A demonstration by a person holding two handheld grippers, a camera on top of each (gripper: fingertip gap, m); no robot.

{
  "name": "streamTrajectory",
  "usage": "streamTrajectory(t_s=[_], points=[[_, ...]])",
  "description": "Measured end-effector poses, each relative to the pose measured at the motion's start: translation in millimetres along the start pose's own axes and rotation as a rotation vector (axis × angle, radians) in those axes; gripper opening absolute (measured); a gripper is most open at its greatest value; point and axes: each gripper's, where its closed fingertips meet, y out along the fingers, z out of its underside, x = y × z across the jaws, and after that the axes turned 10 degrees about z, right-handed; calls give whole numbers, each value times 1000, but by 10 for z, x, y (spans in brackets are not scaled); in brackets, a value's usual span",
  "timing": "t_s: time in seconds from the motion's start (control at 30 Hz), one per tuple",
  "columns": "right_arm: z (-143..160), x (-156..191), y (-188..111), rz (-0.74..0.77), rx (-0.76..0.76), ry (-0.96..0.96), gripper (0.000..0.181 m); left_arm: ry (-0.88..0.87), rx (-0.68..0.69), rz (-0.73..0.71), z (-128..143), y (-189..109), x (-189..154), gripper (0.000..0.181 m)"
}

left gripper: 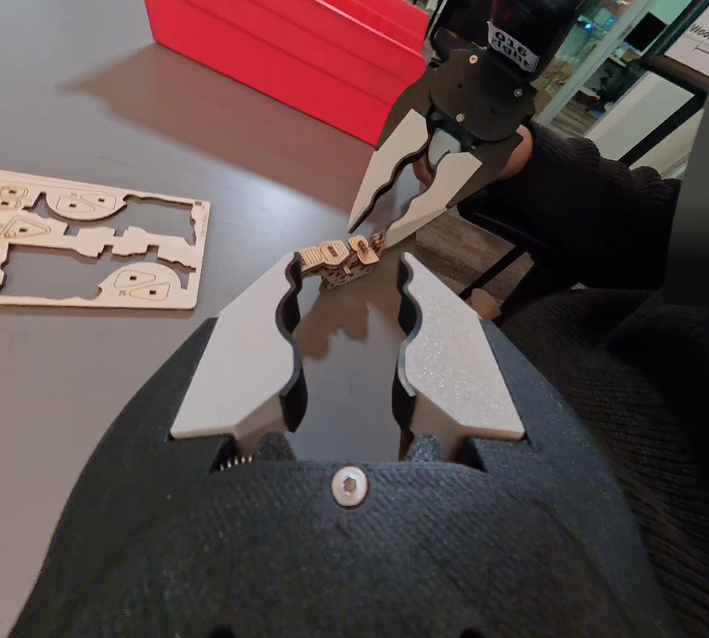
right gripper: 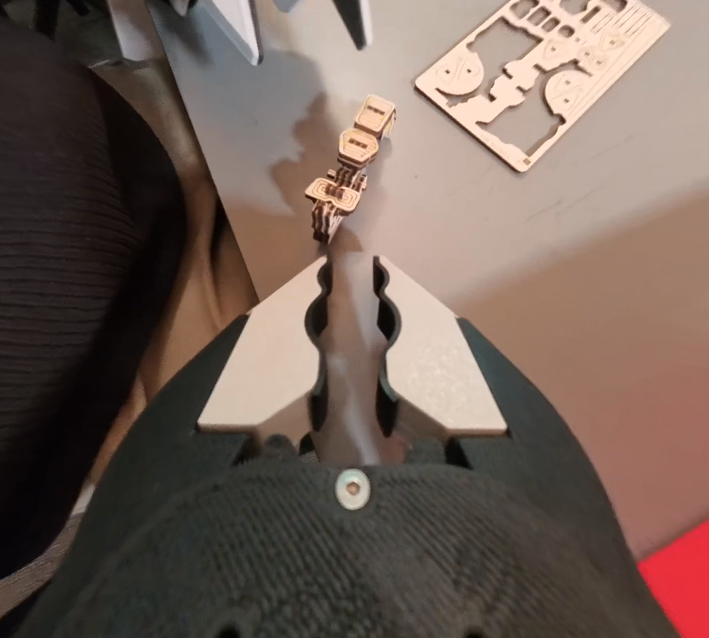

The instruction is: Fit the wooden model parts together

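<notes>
red bin [left gripper: 276, 29] on table, contents hidden; wooden model [left gripper: 337, 263] outside it.

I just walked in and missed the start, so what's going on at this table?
A person is working with two handheld grippers on a small wooden model that stands on the grey table near its edge. Neither gripper holds anything: the left gripper and the right gripper are both open and point at the model from opposite ends. The wooden parts sheet, with many pieces already punched out, lies flat beside the model, and a red box sits farther back.
</notes>
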Motion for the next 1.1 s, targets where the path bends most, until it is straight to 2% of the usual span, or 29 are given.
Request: streamTrajectory(t_s=[0.03, 0.1, 0.13, 0.2, 0.37, 0.53, 0.77, 0.97, 1.1], points=[[14, 22, 21, -23, 8, 21, 22, -21, 10, -6, 31, 3, -19, 43], [11, 82, 67, -73, 12, 64, 19, -94, -3, 11, 69, 16, -98, 15], [3, 117, 87, -97, 15, 81, 19, -142, -19, 25, 87, 27, -138, 12], [-31, 207, 123, -141, 12, 99, 18, -231, -4, 40, 200, 61, -188, 15], [-170, 402, 229, -195, 6, 106, 16, -367, 32, 4, 478, 72, -174, 41], [-348, 550, 365, -211, -8, 194, 20, -333, 28, -53, 483, -18, -101, 60], [-356, 639, 337, -286, 3, 192, 23, -182, 95, -71, 523, 7, -79, 65], [-357, 812, 90, -467, -30, 154, 21, -174, 33, -57, 349, -44, -10, 68], [-508, 656, -12, -384, -134, 148, 19, -186, 11, -104, 273, -126, 161, 68]])
